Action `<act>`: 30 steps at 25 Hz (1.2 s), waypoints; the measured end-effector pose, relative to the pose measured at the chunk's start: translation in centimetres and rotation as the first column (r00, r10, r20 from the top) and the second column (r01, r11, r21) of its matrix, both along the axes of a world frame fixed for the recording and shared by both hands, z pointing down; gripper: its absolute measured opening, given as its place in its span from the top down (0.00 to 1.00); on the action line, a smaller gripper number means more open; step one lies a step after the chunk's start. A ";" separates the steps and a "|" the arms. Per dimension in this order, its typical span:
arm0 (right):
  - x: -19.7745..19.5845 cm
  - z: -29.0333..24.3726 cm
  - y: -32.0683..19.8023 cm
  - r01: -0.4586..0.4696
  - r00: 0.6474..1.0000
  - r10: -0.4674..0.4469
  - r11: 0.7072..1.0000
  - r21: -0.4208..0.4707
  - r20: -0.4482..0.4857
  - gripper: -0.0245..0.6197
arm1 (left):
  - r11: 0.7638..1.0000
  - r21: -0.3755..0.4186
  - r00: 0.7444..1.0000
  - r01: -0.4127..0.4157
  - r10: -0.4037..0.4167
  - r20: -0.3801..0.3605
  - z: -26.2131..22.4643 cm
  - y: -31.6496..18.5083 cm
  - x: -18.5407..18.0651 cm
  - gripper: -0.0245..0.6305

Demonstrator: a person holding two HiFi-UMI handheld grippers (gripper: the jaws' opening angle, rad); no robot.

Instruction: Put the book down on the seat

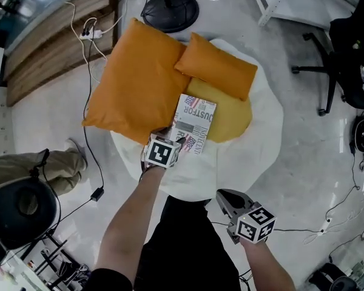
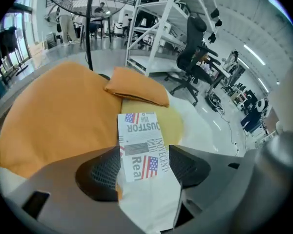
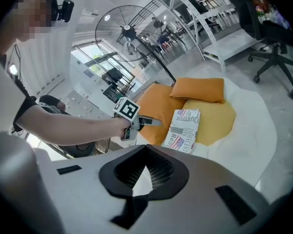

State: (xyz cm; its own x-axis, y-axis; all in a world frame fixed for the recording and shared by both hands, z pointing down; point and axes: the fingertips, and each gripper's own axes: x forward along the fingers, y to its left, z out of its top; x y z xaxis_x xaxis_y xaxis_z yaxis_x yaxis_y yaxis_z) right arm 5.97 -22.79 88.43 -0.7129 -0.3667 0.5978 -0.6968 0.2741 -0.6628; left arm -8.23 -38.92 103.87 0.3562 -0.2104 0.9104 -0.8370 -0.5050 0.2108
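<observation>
Seat point(image 1: 264, 126): round, white-covered, low, centre of the head view, standing on the floor.

On the seat:
- large orange cushion point(image 1: 136, 80), upper left, overhanging the seat's left rim;
- small orange pillow point(image 1: 217, 65), upper centre, its left corner touching the large cushion;
- yellow pad point(image 1: 233, 115), partly under the small pillow;
- book point(image 1: 194, 123), flat, cover up, across the pad's left edge, its lower end over the white cover.

Floor point(image 1: 303, 162): pale, glossy.

On the floor:
- round black fan base point(image 1: 170, 11), top centre;
- black cable point(image 1: 88, 123), left;
- office chair point(image 1: 327, 71), right edge.
</observation>
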 end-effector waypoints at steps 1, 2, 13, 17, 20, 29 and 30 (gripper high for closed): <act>0.1 -1.4 -0.3 -0.001 1.000 0.001 1.000 0.013 -0.003 0.94 | 1.000 0.010 1.000 0.015 -0.015 -0.013 -1.7 0.2 -0.2 0.51; 0.2 -2.9 -0.7 -0.003 1.000 0.003 1.000 0.027 -0.006 0.94 | 0.999 0.021 0.999 0.031 -0.030 -0.029 -3.5 0.4 -0.2 0.51; -0.2 -17.4 -1.2 -0.045 0.999 0.042 0.986 0.162 0.020 0.94 | 0.983 0.130 0.987 -0.132 0.142 -0.074 -19.6 6.3 2.6 0.54; 0.2 -20.4 -0.4 -0.053 0.998 0.048 0.979 0.199 0.029 0.94 | 0.978 0.170 0.978 -0.123 0.149 -0.147 -24.7 7.2 3.4 0.54; 0.7 -21.9 0.2 -0.077 0.997 0.070 0.973 0.220 0.039 0.94 | 0.980 0.179 0.976 -0.086 0.119 -0.184 -27.9 8.1 2.9 0.62; 0.8 -27.2 2.8 -0.136 0.991 0.129 0.956 0.258 0.044 0.94 | 0.964 0.263 0.940 -0.027 0.114 -0.321 -36.7 11.6 2.0 0.68; 0.5 -27.6 3.1 -0.131 0.991 0.125 0.957 0.259 0.038 0.94 | 0.960 0.280 0.932 -0.019 0.118 -0.342 -37.6 11.8 1.8 0.74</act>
State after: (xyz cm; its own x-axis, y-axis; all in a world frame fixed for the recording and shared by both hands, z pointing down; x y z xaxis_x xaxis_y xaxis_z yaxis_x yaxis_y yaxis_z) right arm 6.46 -19.65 60.80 -0.6611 -0.5967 0.4549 -0.7241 0.3484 -0.5952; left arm -6.41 -27.14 66.24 0.6647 -0.3913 0.6364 -0.6947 -0.6372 0.3338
